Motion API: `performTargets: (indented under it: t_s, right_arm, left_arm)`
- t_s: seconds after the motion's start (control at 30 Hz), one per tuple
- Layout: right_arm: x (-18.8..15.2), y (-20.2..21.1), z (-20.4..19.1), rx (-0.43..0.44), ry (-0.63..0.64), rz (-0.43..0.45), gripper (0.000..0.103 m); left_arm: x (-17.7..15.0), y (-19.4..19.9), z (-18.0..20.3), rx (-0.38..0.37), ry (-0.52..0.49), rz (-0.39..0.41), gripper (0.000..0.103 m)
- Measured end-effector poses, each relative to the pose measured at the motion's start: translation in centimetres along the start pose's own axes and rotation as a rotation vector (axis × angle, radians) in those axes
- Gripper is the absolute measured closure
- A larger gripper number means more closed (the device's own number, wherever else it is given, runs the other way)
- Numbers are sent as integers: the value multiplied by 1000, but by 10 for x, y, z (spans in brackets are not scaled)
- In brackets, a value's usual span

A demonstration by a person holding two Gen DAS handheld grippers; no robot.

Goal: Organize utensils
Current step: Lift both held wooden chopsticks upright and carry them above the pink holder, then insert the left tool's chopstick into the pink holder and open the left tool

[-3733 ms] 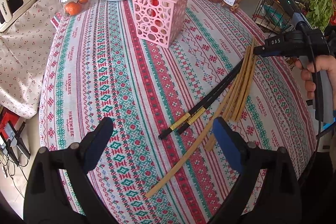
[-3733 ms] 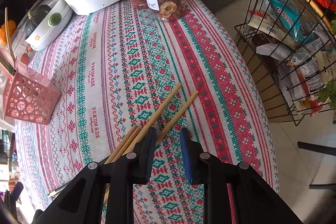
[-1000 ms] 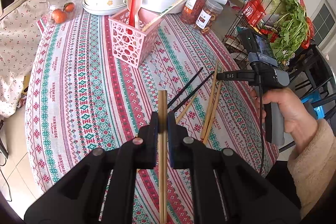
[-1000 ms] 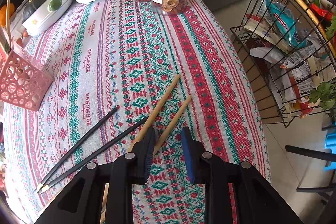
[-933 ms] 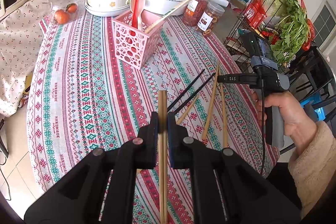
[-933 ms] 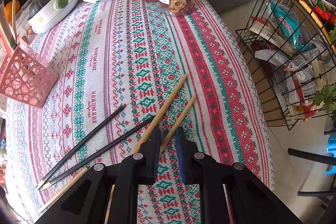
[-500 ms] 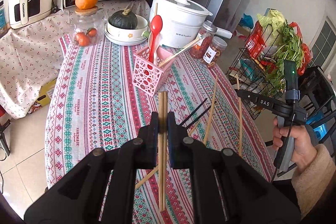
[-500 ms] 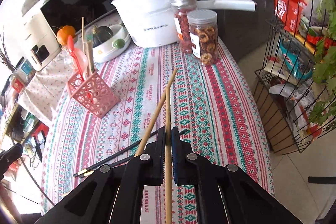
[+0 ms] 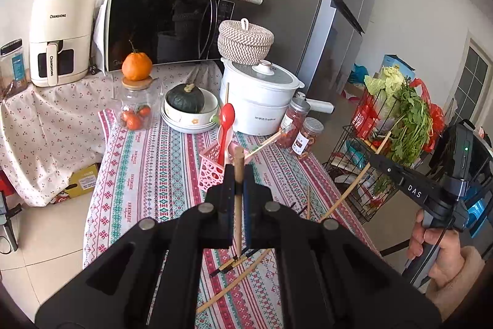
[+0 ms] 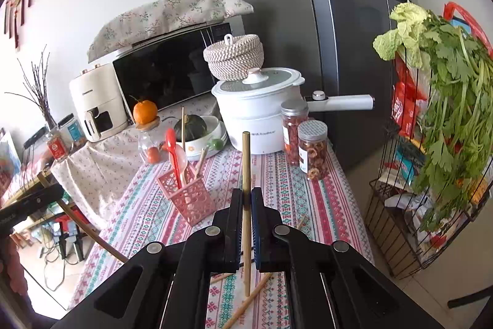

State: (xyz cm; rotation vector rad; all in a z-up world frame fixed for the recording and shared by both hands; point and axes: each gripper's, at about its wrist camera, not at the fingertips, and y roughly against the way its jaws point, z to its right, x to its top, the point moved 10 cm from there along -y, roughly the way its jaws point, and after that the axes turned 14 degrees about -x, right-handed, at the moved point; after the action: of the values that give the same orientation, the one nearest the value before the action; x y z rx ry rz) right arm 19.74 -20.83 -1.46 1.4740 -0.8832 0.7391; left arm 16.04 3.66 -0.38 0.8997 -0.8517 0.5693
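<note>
My left gripper [image 9: 238, 173] is shut on a wooden chopstick [image 9: 238, 205], held upright high above the table. My right gripper [image 10: 246, 199] is shut on another wooden chopstick [image 10: 246, 174], also upright; it shows at the right of the left wrist view [image 9: 357, 184]. A pink lattice utensil holder [image 10: 186, 199] stands mid-table with a red spoon [image 10: 172, 150] and chopsticks in it; it also shows in the left wrist view [image 9: 212, 170]. Black chopsticks [image 9: 234, 262] and loose wooden chopsticks [image 9: 234, 282] lie on the striped tablecloth below.
A white pot [image 10: 257, 110], two snack jars [image 10: 311, 150], a bowl with a squash [image 9: 186, 104] and a glass jar [image 9: 134, 107] stand at the table's far end. A wire rack of vegetables [image 10: 425, 174] stands right of the table. Microwave and fridge behind.
Both grippers have risen and tilted up, each carrying its chopstick; the views now look across the room rather than down at the table.
</note>
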Motion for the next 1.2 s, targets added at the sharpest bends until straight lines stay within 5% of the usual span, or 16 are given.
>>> performTargets:
  t_s: [0.47,0.6,1.03,1.13,1.2]
  right_arm:
    - [75,15,-42,87,12,124,98]
    - [85,12,-50,113,2,137,98]
    - [79,-15,-55,117,-16,95,98]
    - [80,-16,-58,122,-19,94,98]
    - [82,-16,-60,124,-17,97,98]
  left_arm:
    - [78,-9,3,78,-139,131,98]
    - [89,-29,0,52,-126,154,98]
    - [71,-109,-41,83,-42,16,97]
    - [66,-109,-47,75,-6,0,88]
    - [64,-104,-48,75,-2,4,70]
